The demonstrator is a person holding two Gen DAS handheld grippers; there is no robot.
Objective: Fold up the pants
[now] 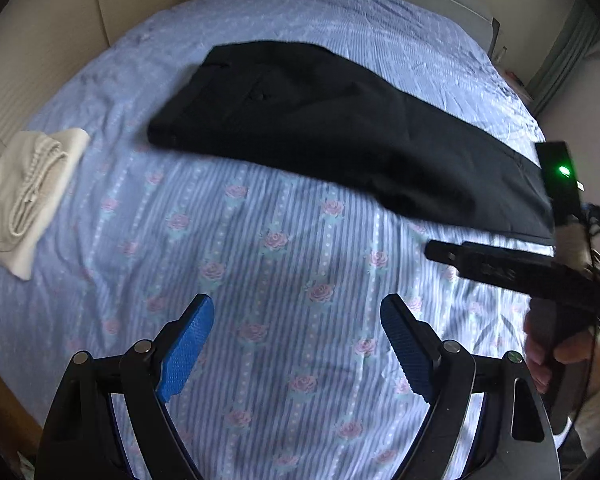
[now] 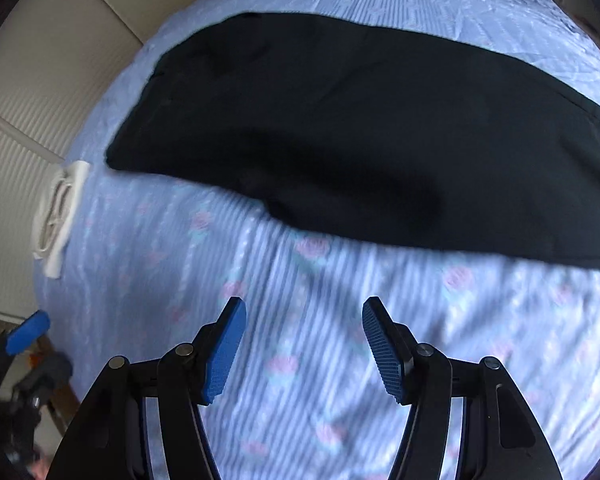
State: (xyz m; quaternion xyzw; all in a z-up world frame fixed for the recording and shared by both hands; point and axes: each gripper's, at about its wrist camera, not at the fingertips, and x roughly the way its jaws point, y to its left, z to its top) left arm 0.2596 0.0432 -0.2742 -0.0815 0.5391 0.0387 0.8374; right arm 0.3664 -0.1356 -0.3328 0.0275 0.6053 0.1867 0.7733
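Black pants [image 1: 324, 120] lie flat across the bed, folded lengthwise, waist at the left and legs running to the right; the right wrist view shows the pants [image 2: 360, 128] closer. My left gripper [image 1: 298, 308] hangs open above the bare sheet, short of the pants, nothing between its blue pads. My right gripper [image 2: 304, 312] is also open and empty over the sheet, just short of the pants' near edge. The right tool's body [image 1: 520, 272] shows at the right edge of the left wrist view, held by a hand [image 1: 540, 356].
The bed [image 1: 260, 260] has a blue striped sheet with pink roses. A folded cream garment [image 1: 28, 192] lies at its left edge, also in view as a cream garment [image 2: 60, 216]. Pale cupboard doors [image 2: 28, 92] stand along the left. A blue pad of the other tool [image 2: 26, 336] shows at lower left.
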